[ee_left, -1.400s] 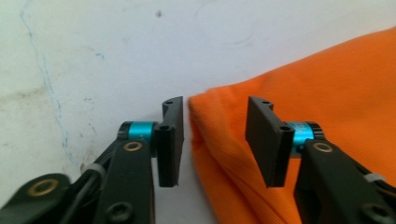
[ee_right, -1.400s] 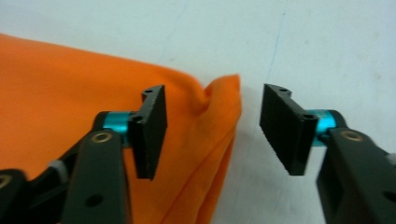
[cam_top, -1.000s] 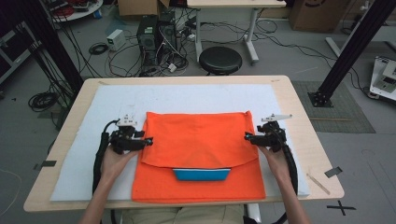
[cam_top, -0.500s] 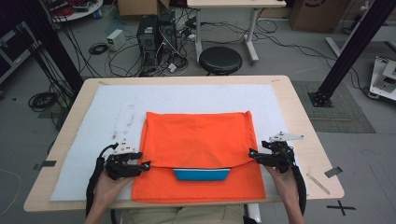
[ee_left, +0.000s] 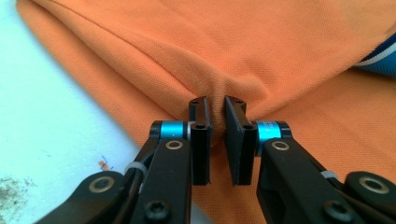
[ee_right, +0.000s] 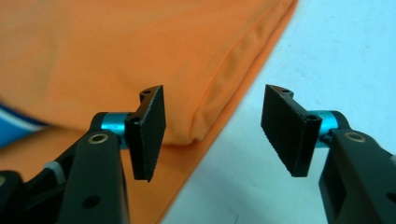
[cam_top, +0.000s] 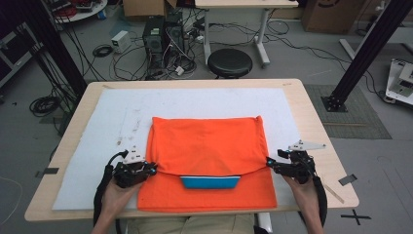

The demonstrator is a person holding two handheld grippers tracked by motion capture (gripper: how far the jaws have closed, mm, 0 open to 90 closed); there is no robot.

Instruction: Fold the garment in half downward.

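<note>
Bare white mat [cam_top: 195, 105] lies open beyond the orange shirt [cam_top: 207, 146], nothing blocking

Hidden and cut off: folded orange shirt, grippers, forearms

Upper fold of orange shirt [cam_top: 207, 146] covers the blue collar [cam_top: 210, 182] except a strip. Left gripper [ee_left: 215, 140]: fabric bunches between near-closed jaws; pinched part hidden. Shirt runs past top and right edges in left gripper view. Right gripper [ee_right: 212, 133] view: collar blurred, cut at left edge. High view: forearms cut at bottom edge; table's [cam_top: 311, 112] near edge partly under shirt.
</note>
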